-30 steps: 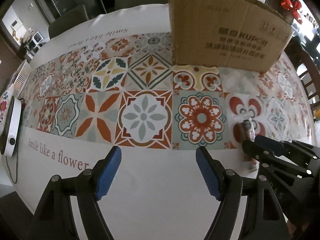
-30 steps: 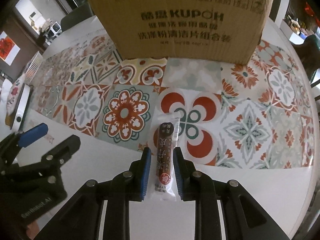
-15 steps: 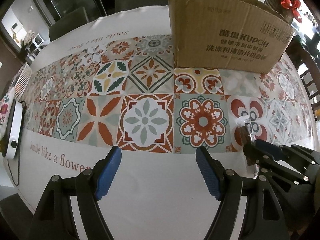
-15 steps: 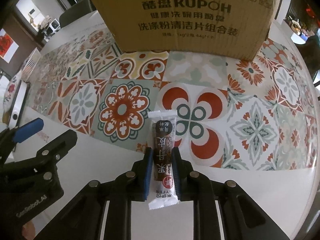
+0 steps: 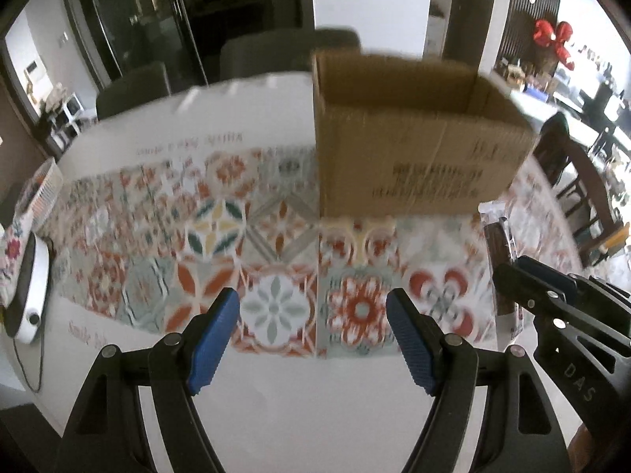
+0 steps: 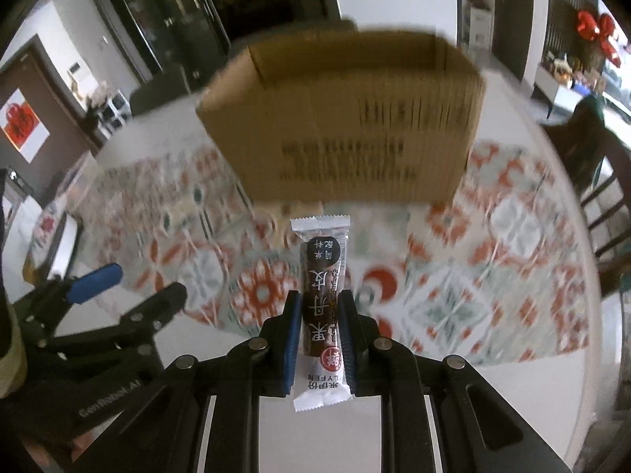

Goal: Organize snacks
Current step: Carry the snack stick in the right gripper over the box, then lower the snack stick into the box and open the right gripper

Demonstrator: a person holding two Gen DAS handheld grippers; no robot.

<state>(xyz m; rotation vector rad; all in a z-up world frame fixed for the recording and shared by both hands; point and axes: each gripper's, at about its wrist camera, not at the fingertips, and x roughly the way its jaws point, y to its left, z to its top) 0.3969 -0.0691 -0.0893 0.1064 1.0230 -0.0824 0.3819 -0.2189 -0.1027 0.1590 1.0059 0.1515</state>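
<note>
A round table (image 5: 276,414) with a white cloth and a band of coloured tile patterns fills the foreground. Grey chairs (image 5: 134,86) stand behind it, near dark glass doors (image 5: 157,12). A dark wooden chair (image 6: 603,181) stands at right. A red bow (image 5: 552,37) hangs on the dark wall.

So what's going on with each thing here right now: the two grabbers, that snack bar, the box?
Right gripper: fingers shut on the snack bar, clear of the table.
Snack bar: wrapped, held lengthwise between the fingers, both ends sticking out.
Left gripper: fingers wide open, nothing between them.
Cardboard box: upright on the table, top open; contents not visible.
Table: covered by a patterned cloth.
</note>
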